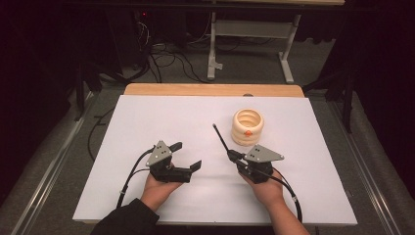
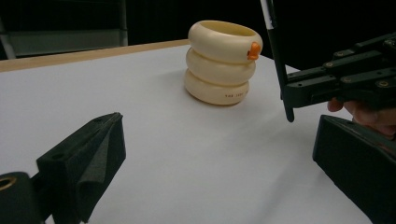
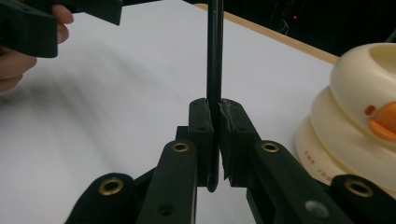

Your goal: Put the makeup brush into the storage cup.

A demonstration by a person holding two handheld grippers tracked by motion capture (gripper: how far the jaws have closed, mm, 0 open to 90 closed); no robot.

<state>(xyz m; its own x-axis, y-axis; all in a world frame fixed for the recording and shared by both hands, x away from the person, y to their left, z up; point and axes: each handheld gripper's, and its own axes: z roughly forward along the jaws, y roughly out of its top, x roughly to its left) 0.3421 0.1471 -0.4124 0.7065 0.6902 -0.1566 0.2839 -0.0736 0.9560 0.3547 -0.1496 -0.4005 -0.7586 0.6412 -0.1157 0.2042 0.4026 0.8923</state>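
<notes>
Black and slender, a smooth rod-shaped pen is clamped between the closed jaws of the right gripper, its shaft angled up and away over the matte white sheet. In the right gripper view the pen is seen pinched upright between the padded jaws. The left gripper is held with jaws spread wide, nothing between them. A glossy cream holder of three stacked rounded rings, marked by a small orange beak, stands just beyond the pen.
</notes>
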